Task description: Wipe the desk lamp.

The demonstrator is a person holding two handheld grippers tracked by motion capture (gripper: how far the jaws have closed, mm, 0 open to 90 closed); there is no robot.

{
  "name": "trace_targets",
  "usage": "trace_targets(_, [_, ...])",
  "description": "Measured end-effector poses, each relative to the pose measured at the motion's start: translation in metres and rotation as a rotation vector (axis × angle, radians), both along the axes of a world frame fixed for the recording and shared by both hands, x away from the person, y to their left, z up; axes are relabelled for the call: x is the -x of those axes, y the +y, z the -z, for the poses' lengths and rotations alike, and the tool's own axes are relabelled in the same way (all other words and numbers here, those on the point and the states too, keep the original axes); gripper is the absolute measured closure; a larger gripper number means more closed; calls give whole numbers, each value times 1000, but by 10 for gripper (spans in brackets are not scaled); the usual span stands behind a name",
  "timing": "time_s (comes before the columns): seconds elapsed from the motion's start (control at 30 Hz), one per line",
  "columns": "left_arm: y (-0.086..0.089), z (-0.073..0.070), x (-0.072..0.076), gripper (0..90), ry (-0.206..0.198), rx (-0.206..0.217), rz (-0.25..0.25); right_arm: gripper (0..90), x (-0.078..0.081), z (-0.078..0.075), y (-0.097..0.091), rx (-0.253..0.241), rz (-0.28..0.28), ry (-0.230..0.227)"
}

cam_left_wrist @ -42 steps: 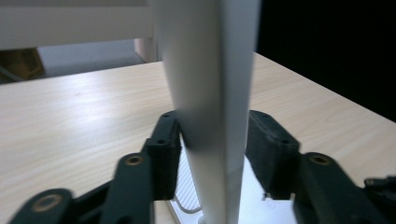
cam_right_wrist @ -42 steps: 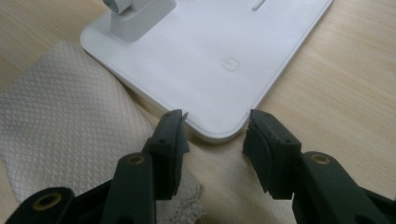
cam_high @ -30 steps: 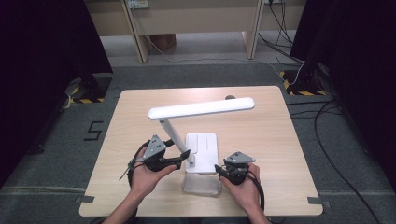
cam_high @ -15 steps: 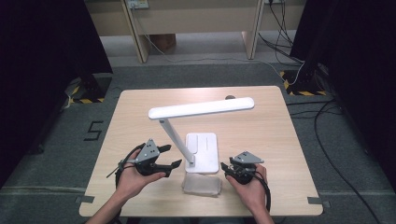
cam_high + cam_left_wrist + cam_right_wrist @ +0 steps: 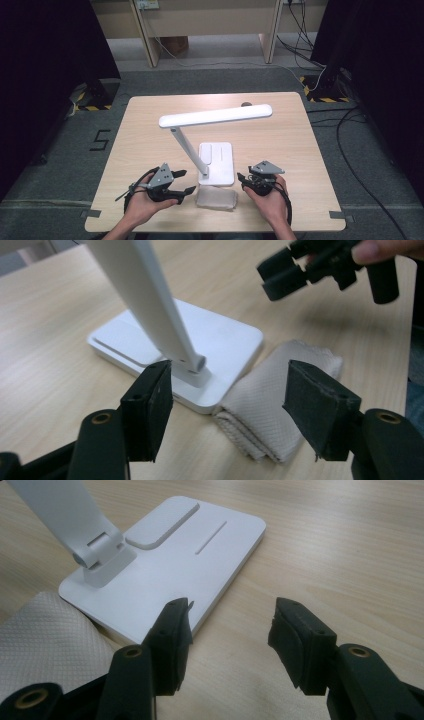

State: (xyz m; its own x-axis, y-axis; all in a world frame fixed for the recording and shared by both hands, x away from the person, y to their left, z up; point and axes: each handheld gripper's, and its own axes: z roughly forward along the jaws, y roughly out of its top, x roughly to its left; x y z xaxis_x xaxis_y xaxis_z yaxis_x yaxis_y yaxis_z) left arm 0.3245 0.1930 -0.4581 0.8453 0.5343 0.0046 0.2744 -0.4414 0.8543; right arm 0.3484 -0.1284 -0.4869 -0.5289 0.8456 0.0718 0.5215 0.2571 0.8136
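Note:
A white desk lamp stands mid-table, its long head point(image 5: 215, 116) held on a slanted arm over a flat base point(image 5: 217, 162). A folded beige cloth point(image 5: 216, 199) lies against the base's near edge. My left gripper point(image 5: 187, 181) sits just left of the cloth, open; its jaws have just been closing a little, and nothing is pressed between them. In the left gripper view point(image 5: 227, 395) the cloth point(image 5: 272, 390) and the base point(image 5: 220, 340) lie ahead. My right gripper point(image 5: 241, 181) is right of the cloth, open with nothing in it, its jaws just opening wider point(image 5: 230, 630) by the base's corner point(image 5: 165, 565).
The wooden table point(image 5: 300, 150) is bare around the lamp. Desk legs and cables stand on the grey floor beyond the far edge. Black curtains hang at both sides. A "5" is marked on the floor point(image 5: 99, 140) at the left.
My left gripper has drawn back from the lamp's arm toward the near edge and sunk lower. The right gripper has stayed in place, and its jaws stand wider.

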Motion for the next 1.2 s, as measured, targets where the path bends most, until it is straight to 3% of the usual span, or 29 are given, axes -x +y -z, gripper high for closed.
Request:
trace_targets(0.13, [-25,9,-3,370,14,-41,72,562,-2,1,-1,-23,3,26])
trace_targets(0.23, [-39,14,-5,371,26,-45,106,572,-1,-2,-2,-35,6,17])
trace_targets(0.33, [-50,24,-5,370,40,-81,131,574,1,-5,-4,-54,23,7])
trace_targets(0.6, [-55,38,-7,363,12,-169,152,576,5,-7,0,-38,-4,24])
trace_targets(0.83, [-51,44,-7,363,18,-184,160,574,4,-7,1,-26,-5,27])
trace_targets(1.0, [-50,51,-8,363,46,-184,158,574,1,-9,6,-16,-15,33])
trace_targets(1.2, [-49,55,-9,396,78,-160,156,576,-5,-11,20,21,-65,27])
